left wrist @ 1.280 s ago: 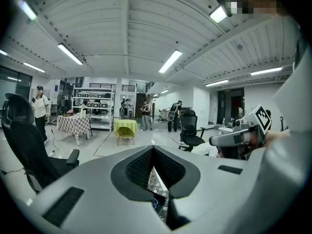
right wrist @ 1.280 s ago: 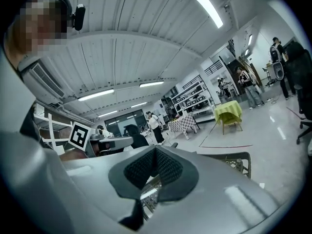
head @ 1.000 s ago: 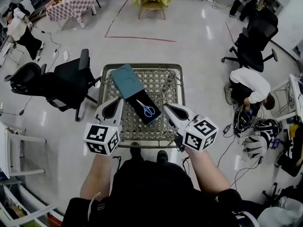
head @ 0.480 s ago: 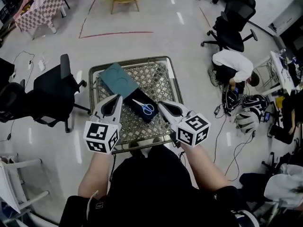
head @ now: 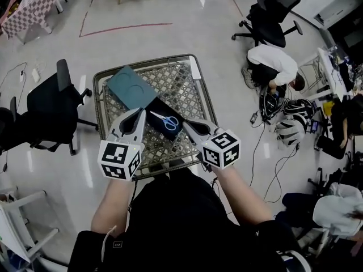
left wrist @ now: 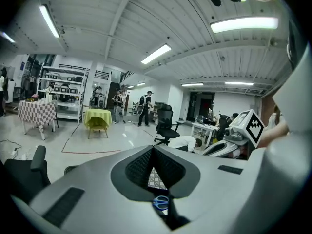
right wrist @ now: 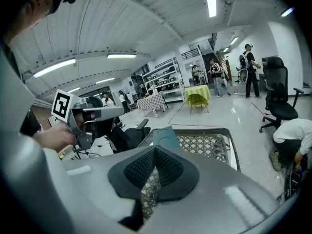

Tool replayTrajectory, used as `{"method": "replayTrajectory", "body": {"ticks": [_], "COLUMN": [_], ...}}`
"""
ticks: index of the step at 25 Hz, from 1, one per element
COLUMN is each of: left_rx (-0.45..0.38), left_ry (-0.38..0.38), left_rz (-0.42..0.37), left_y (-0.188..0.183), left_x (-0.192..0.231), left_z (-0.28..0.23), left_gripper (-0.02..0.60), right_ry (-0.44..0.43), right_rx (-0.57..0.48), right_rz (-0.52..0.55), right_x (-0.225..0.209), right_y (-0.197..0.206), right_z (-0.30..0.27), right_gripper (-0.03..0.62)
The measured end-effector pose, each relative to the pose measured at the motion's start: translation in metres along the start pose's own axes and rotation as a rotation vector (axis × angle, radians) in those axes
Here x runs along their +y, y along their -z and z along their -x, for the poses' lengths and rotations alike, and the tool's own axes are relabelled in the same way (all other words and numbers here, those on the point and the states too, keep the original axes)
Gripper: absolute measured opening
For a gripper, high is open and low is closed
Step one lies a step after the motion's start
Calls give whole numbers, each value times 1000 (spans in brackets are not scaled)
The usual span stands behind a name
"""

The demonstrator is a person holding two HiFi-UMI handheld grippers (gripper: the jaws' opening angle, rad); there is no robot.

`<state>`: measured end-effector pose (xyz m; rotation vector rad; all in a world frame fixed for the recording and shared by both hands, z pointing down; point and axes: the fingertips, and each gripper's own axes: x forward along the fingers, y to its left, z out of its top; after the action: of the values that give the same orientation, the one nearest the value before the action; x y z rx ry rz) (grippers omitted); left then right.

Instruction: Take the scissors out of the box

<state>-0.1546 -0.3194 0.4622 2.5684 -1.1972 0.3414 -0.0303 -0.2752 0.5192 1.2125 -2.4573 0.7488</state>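
Blue-handled scissors lie in the black base of an open box on a lattice-topped table. The box's teal lid rests against the base at its far left. My left gripper hovers just left of the box, jaws shut and empty. To the box's right hangs my right gripper, also shut on nothing. In the left gripper view the scissors show below the closed fingertips. The right gripper view looks past its shut tips at the teal lid and the table rim.
A black office chair stands left of the table. To the right a person in white crouches over cables and helmets. Another black chair stands behind that person. The table's near edge is right at my body.
Both grippers have dropped lower and closer to the table, tips now flanking the box. The scissors and box have not moved on the table.
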Motion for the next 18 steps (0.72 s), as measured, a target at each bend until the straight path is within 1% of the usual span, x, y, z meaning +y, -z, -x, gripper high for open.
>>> {"method": "replayTrajectory", "body": {"ticks": [3,8,16,18], "left_rx": [13,24,37,41], "left_ry": [0,-36,-74,-81], "left_rz": [13,41,85,96], "left_y": [7,13,20,20], "left_x": [1,9,27,31], "left_z": [-8,-16,-20,-23], "left_gripper": [3,3,3,4], "right_ry": [-7,-19,-48,-63], "right_rx": [59,143,320,368], "right_rz": [11,30,61,67], "right_x": [-8,-22,-37,-39], "right_y": [15,36,80,90], "right_z": [-11,-30,-68,-77], "right_gripper": [12,15,50,75]}}
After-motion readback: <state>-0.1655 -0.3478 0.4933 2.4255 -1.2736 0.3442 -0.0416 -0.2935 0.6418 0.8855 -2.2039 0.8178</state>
